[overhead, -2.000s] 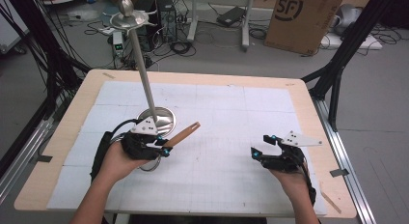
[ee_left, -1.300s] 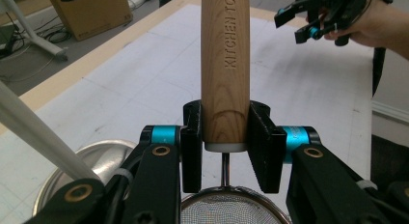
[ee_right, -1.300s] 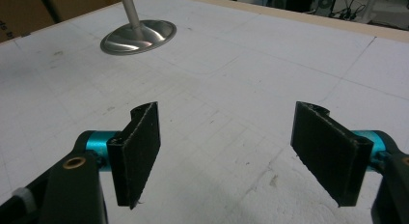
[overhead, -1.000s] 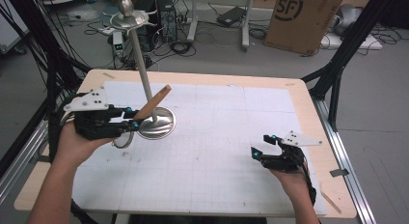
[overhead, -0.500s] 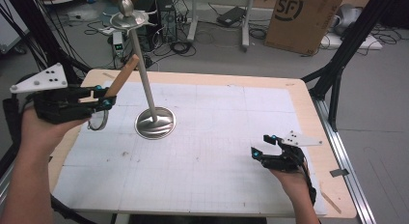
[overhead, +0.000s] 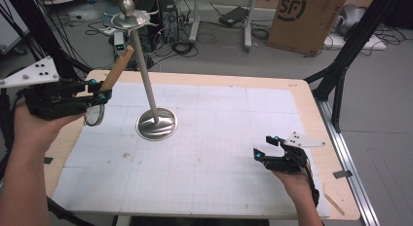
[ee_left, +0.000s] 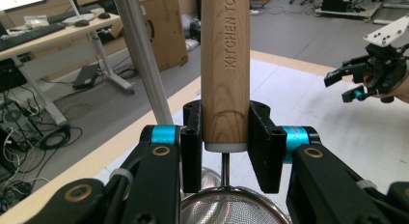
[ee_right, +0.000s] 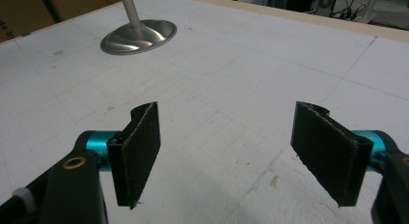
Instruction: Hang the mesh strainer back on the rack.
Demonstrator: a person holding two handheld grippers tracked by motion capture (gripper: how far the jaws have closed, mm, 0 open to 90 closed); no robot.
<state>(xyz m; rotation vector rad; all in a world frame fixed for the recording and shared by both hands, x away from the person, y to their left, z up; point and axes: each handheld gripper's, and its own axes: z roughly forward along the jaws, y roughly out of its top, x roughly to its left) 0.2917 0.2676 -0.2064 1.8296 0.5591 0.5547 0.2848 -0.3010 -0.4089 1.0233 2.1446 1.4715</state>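
My left gripper [overhead: 100, 93] is raised over the table's left edge, shut on the wooden handle [overhead: 117, 67] of a small metal strainer. In the left gripper view the pads clamp the handle [ee_left: 225, 64] near its lower end, and it is printed "KITCHEN TOO". The mesh bowl [ee_left: 226, 209] hangs below the jaws, and its ring [overhead: 95, 116] shows under the gripper. The handle tip leans toward the steel stand's pole [overhead: 143, 65]. My right gripper [overhead: 263, 150] rests low at the table's right, open, with nothing between its pads [ee_right: 140, 151].
The stand has a round base [overhead: 157, 124] on the white gridded mat [overhead: 219, 138] and a hooked crown [overhead: 129, 14] at the top. Wooden table border [overhead: 311, 114] surrounds the mat. Black frame struts [overhead: 341, 75], cables and a cardboard box [overhead: 304, 16] lie beyond.
My left gripper has carried the strainer up and to the left, from beside the stand's base to the table's left edge. The right gripper has stayed where it was.
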